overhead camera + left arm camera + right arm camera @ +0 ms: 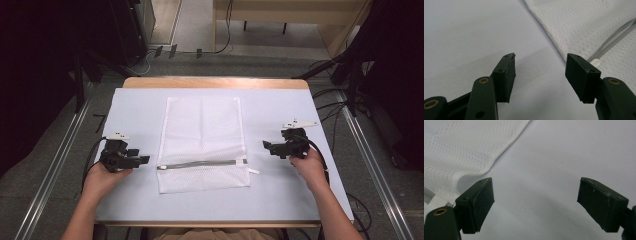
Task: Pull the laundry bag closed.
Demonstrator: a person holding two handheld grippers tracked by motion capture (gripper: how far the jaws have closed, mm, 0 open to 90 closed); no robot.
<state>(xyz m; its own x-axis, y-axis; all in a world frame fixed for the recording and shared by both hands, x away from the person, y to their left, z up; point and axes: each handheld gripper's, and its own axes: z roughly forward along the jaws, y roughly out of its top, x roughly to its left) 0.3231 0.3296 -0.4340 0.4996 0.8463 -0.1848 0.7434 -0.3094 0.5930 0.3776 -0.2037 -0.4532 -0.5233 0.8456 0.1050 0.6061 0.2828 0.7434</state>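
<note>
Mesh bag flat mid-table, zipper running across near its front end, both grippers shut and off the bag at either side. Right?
Not quite: both grippers are open, not shut. The left gripper view shows the left gripper with a wide gap between its jaws, and the right gripper view shows the same for the right gripper. The rest holds: the mesh bag lies flat mid-table, its zipper crossing near the front end, with both grippers off it.

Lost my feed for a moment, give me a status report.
Left gripper open, right gripper open, both empty. Mesh bag flat between them, zipper shut. Nothing in the way.
</note>
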